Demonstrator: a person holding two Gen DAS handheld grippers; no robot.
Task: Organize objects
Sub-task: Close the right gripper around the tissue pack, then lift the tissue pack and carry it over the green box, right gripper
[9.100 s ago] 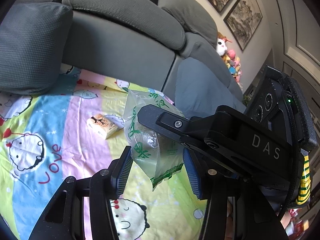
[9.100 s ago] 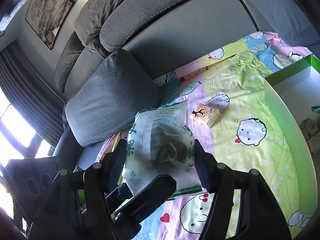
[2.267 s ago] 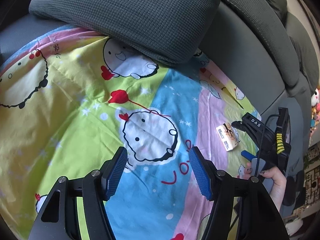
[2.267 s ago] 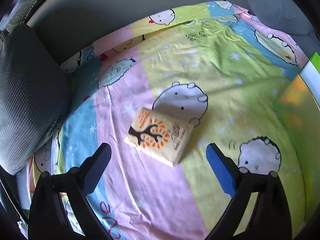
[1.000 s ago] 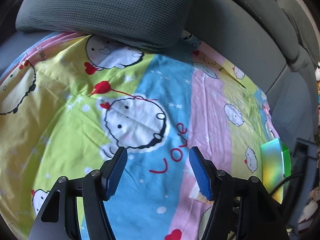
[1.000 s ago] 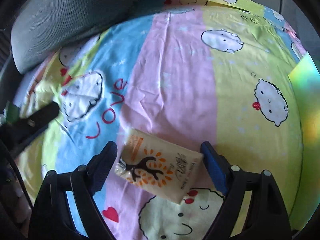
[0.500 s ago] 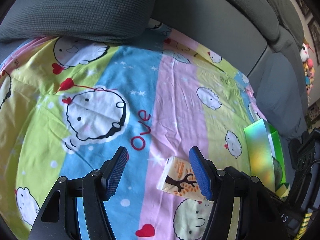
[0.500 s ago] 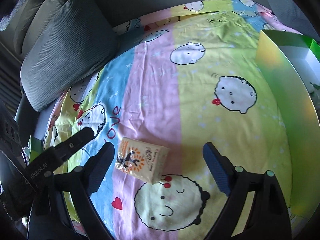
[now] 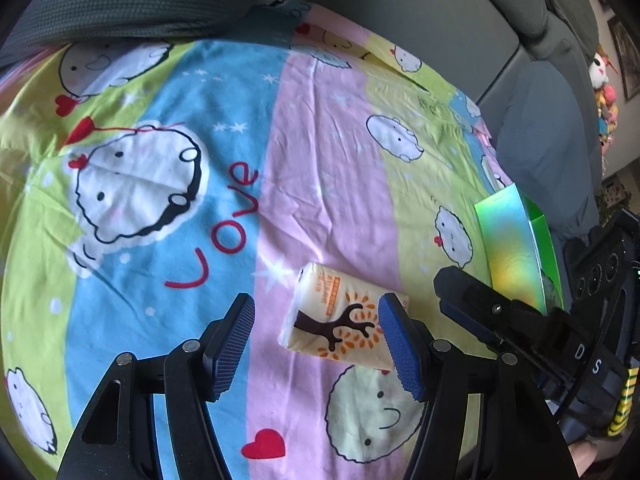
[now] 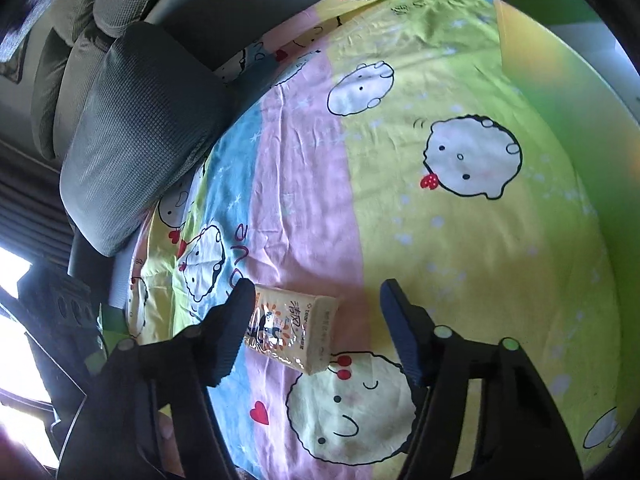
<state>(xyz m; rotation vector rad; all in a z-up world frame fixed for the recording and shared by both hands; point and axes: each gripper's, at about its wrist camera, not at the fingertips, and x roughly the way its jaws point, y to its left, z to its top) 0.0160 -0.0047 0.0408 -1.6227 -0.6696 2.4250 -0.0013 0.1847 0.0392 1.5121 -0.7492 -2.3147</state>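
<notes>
Tissue pack (image 9: 340, 316) on sheet (image 9: 320, 160), beside closing right tool (image 10: 316, 320), left tool (image 9: 316, 340) apart

We look down our right gripper (image 10: 316, 324), its jaws closing around a tissue pack (image 10: 294, 332) that lies loose between them on the cartoon-print sheet (image 10: 460, 248); a grey cushion (image 10: 136, 136) leans at upper left.
</notes>
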